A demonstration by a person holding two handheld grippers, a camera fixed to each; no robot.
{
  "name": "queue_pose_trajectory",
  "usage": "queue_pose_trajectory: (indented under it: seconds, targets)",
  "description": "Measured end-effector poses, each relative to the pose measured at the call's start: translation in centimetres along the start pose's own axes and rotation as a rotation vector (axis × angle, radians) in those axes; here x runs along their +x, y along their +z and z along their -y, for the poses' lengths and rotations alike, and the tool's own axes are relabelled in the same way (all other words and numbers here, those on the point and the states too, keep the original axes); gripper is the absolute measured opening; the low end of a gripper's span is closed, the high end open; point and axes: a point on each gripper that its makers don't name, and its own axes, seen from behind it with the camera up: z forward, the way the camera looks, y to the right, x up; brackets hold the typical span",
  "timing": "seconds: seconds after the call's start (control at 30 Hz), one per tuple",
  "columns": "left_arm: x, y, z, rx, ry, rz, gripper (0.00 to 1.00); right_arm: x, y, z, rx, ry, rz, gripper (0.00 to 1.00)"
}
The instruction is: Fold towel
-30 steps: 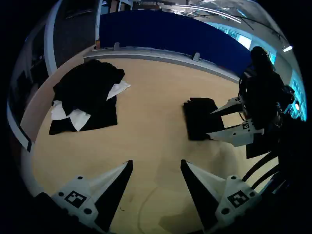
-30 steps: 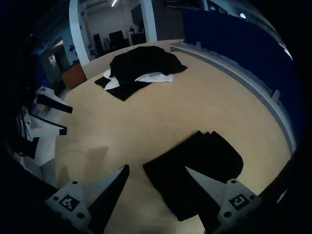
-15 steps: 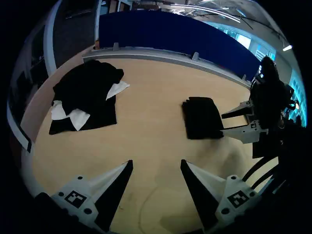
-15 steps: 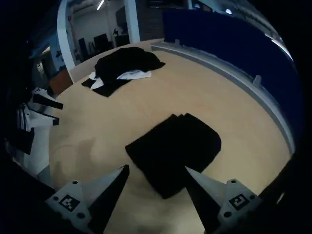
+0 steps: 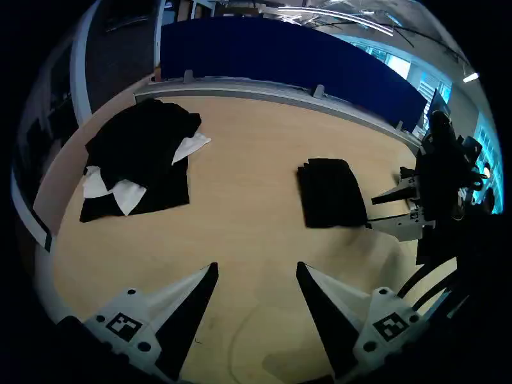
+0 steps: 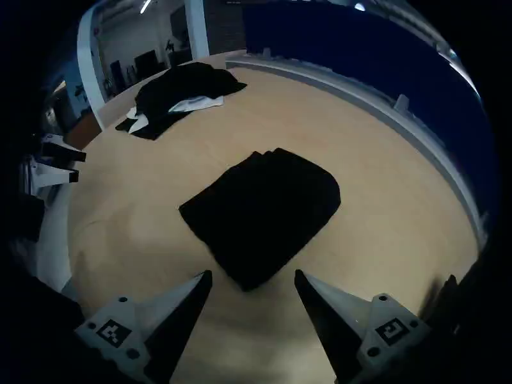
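1. Left gripper view looks across a pale wooden table (image 5: pixel 256 128), where the folded black towel (image 5: pixel 329 192) lies flat, right of centre and well apart from everything else.
2. Seen from there, the towel's long axis runs near to far, and its stacked edges show at the far end.
3. In the right gripper view the same towel (image 6: pixel 262 214) sits slantwise, its long axis going from near left to far right, with a rounded end at the far right.
4. The left gripper (image 5: pixel 256 281) has its fingers spread wide over bare tabletop and grasps nothing.
5. The right gripper (image 6: pixel 253 288) is also spread wide. The towel's near corner points into the gap between its fingertips, and neither finger presses on it.
6. From the left gripper view, the right gripper (image 5: pixel 384 210) sits just beside the towel's right near edge.
7. A heap of black and white cloths (image 5: pixel 137 157) lies at the far left of the table.
8. A blue partition (image 5: pixel 288 57) stands along the table's far edge.
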Motion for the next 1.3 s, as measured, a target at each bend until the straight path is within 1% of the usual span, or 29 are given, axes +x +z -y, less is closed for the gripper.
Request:
queue_pose_trajectory:
  seconds: [0.13, 0.2, 0.4, 0.53, 0.63, 0.7, 0.8, 0.9, 0.93, 1.1, 1.2, 1.3]
  targets:
    - [0.1, -0.2, -0.1, -0.001, -0.001, -0.002, 0.90, -0.5, 0.5, -0.1, -0.005, 0.006, 0.013, 0.96]
    - [0.1, -0.2, -0.1, -0.001, -0.003, -0.002, 0.90, -0.7, 0.7, -0.1, -0.005, 0.009, 0.018, 0.92]
    - [0.0, -0.1, -0.1, -0.001, -0.005, -0.002, 0.90, -1.5, 1.1, 0.0, -0.004, 0.026, 0.039, 0.69]
    - [0.1, -0.2, -0.1, -0.002, -0.004, -0.002, 0.90, -1.8, 1.4, 0.2, 0.003, 0.037, 0.047, 0.55]
    - [0.1, -0.2, 0.0, -0.003, -0.004, -0.002, 0.90, -1.8, 1.5, 0.2, 0.001, 0.049, 0.046, 0.37]
    - [0.2, -0.1, 0.0, -0.003, -0.005, -0.002, 0.90, -1.8, 1.5, 0.2, -0.003, 0.055, 0.043, 0.28]
    - [0.3, -0.1, 0.1, -0.003, -0.006, -0.002, 0.90, -1.8, 1.5, 0.2, 0.001, 0.062, 0.043, 0.21]
    - [0.3, 0.0, 0.1, -0.003, -0.007, -0.002, 0.90, -1.6, 1.5, 0.0, -0.008, 0.076, 0.041, 0.10]
    - [0.3, 0.1, 0.2, -0.002, -0.006, -0.002, 0.90, -1.6, 1.5, -0.1, -0.010, 0.081, 0.039, 0.08]
    - [0.2, 0.3, 0.3, 0.000, -0.001, 0.000, 0.90, -1.3, 1.5, -0.2, -0.004, 0.115, 0.032, 0.05]
    - [0.3, 0.3, 0.2, -0.003, 0.000, 0.000, 0.90, -0.8, 1.3, -0.4, -0.006, 0.116, 0.018, 0.05]
    - [0.4, 0.3, 0.2, -0.005, 0.001, 0.000, 0.90, 0.3, 0.7, -0.4, -0.009, 0.103, -0.009, 0.05]
